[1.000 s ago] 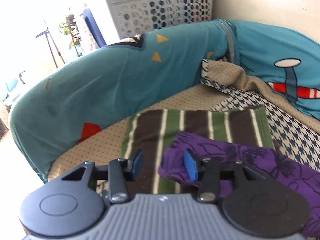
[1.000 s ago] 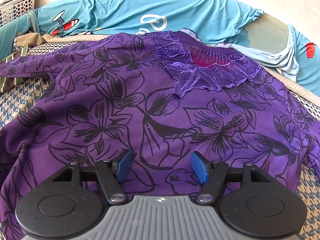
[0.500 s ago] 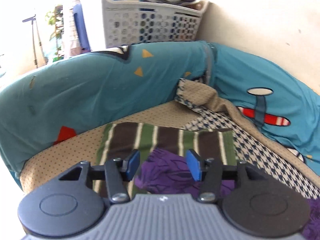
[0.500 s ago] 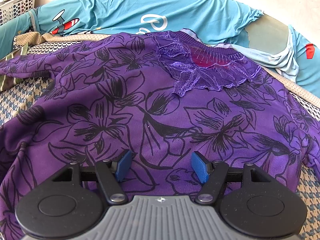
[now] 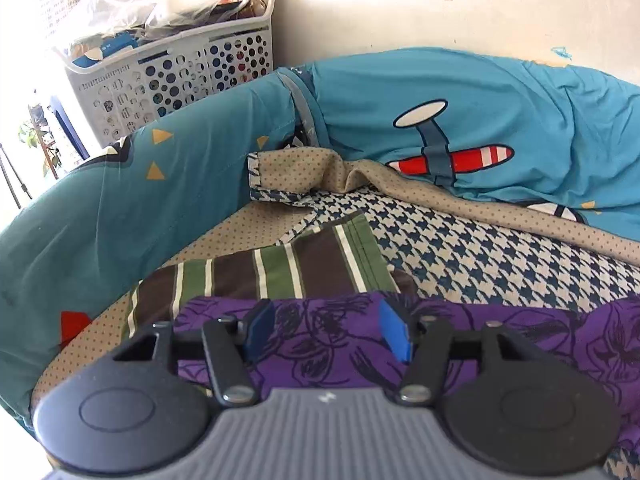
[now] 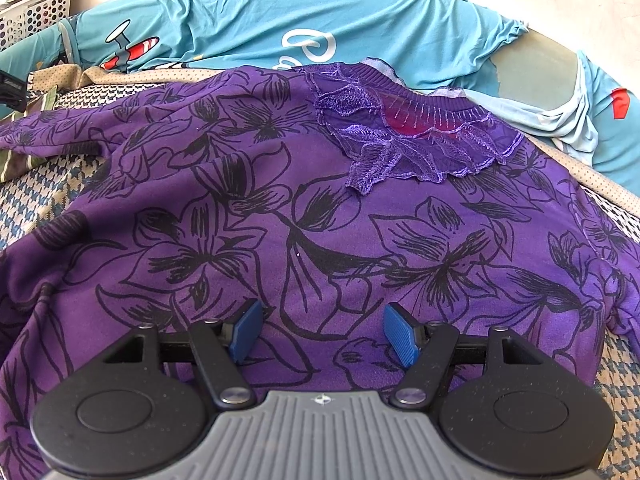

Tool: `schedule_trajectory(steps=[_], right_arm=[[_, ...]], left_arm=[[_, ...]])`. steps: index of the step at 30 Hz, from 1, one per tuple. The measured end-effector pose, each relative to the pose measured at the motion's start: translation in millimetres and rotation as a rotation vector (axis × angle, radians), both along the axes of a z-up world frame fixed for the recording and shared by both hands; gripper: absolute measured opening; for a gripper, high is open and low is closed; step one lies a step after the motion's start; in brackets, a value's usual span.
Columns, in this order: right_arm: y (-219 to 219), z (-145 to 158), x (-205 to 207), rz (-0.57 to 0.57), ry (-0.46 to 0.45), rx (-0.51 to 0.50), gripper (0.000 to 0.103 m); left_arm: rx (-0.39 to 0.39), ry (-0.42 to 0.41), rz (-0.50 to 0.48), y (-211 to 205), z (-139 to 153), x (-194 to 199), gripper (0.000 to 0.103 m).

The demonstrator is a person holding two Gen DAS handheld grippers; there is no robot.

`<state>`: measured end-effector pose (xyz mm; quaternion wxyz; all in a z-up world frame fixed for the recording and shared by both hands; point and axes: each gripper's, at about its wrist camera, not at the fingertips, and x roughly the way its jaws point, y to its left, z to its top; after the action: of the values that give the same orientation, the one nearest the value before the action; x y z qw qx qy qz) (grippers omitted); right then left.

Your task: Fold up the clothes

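A purple top with black flower outlines [image 6: 304, 216] lies spread flat on the bed, its lace collar [image 6: 404, 136] at the far side. My right gripper [image 6: 324, 334] is open and empty, just above the top's near hem. In the left wrist view the top's sleeve [image 5: 500, 340] lies under my left gripper [image 5: 326, 334], which is open with the sleeve end between its blue pads [image 5: 394, 336]. A folded green and brown striped garment [image 5: 280, 268] lies just beyond the sleeve.
The bed has a blue houndstooth sheet [image 5: 480, 252] and a tan dotted cover [image 5: 500, 208]. Teal bedding with a plane print [image 5: 460, 132] is bunched along the wall. A white laundry basket [image 5: 180, 76] full of clothes stands at the back left.
My left gripper has swung right and moved over the purple sleeve, which now lies between its pads; its view has turned towards the wall. The right gripper has not moved.
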<state>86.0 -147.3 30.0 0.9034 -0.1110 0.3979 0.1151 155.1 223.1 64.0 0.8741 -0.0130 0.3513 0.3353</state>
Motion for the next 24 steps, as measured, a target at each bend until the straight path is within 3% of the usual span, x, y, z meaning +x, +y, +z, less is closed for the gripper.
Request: schedule_trajectory(steps=[4,8,11,16,19,24], right_arm=[[0,-1,0,0.0,-0.003,-0.002,0.068],[2,-1,0,-0.001,-0.006,-0.008,0.069],[2,-1,1,0.0,-0.005,-0.009,0.069],[-1,1,0,0.016,0.005,-0.006,0.07],[-6,5,-3,0.025,0.008,0.003,0.07],[-15,13,-13,0.032,-0.005,0.02,0.07]], left_arm=[[-0.019,0.077,-0.004,3,-14,3,0.056],[-0.002,0.129,0.013,8,-24,0,0.067],[-0.014,0.139,0.033,16,-25,-5,0.068],[0.068,0.192,0.122,24,-24,-13,0.072],[0.09,0.16,0.163,25,-11,-24,0.071],[-0.003,0.052,0.034,7,13,-45,0.077]])
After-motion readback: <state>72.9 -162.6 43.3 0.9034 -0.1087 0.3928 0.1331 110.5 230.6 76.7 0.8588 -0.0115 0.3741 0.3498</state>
